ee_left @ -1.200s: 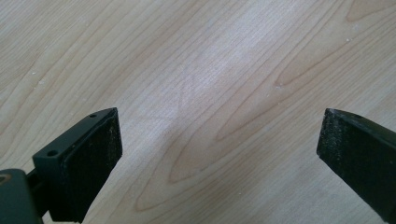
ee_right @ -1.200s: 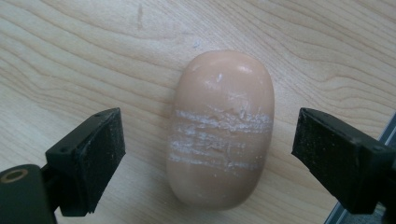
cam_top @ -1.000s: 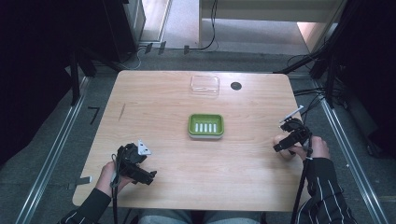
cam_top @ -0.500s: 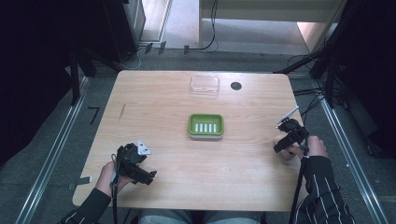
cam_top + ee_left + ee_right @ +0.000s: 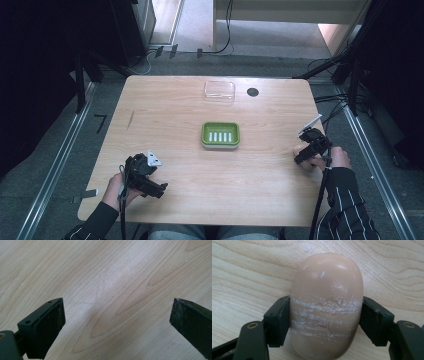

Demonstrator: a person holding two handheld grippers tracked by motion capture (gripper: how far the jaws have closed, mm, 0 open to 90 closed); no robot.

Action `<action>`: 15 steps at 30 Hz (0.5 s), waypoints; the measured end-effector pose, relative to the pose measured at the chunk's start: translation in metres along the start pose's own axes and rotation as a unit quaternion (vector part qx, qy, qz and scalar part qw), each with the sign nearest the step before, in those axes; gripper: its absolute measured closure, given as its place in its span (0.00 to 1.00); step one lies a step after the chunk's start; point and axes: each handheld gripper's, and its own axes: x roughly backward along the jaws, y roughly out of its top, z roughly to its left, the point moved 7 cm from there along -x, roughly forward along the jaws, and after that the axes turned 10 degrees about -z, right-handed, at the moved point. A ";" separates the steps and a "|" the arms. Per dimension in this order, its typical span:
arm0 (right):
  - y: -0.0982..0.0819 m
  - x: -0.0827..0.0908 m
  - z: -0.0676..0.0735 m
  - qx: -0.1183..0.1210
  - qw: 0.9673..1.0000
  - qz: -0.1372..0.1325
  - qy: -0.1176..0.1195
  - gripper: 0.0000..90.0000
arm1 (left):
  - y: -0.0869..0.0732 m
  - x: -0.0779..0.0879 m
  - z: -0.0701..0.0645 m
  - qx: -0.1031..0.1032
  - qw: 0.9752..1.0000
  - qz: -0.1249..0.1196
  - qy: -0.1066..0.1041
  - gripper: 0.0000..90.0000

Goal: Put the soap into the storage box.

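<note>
The right gripper (image 5: 325,322) is pinching a peach-coloured bar of soap (image 5: 327,305), its jaws having just been closing in on it; in the right gripper view the two black pads are pressing against the bar's long sides, across a band of whitish scrape marks. The soap is lying flat on the wooden bench (image 5: 175,125), near its right edge, where the high view is showing the right gripper (image 5: 304,155) in the person's hand, with a striped sleeve (image 5: 345,200) coming in behind it. In that view the soap itself is too hidden by the hand and gripper to make out.

The left gripper (image 5: 117,315) is sitting with its jaws spread wide, nothing between them but bare wood grain. In the high view it is resting low over the bench near the front left corner (image 5: 150,187), well apart from everything else.

A green soap dish (image 5: 220,135) with a slotted white insert is standing at about the middle of the bench, between the two grippers and further from the person. A clear plastic lid (image 5: 219,91) is lying near the far edge, with a small dark round hole (image 5: 252,92) just beside it on the right.
</note>
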 end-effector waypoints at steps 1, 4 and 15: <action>0.000 0.000 0.000 -0.004 1.000 0.000 0.000 0.35 | 0.000 0.000 0.000 0.000 1.000 0.001 0.000 0.01; 0.000 0.000 0.000 -0.003 1.000 0.000 -0.002 0.35 | 0.000 0.000 0.000 -0.001 1.000 0.000 0.000 0.01; 0.000 0.000 -0.001 -0.008 1.000 -0.003 -0.003 0.37 | 0.000 0.001 0.000 -0.001 1.000 -0.001 0.001 0.01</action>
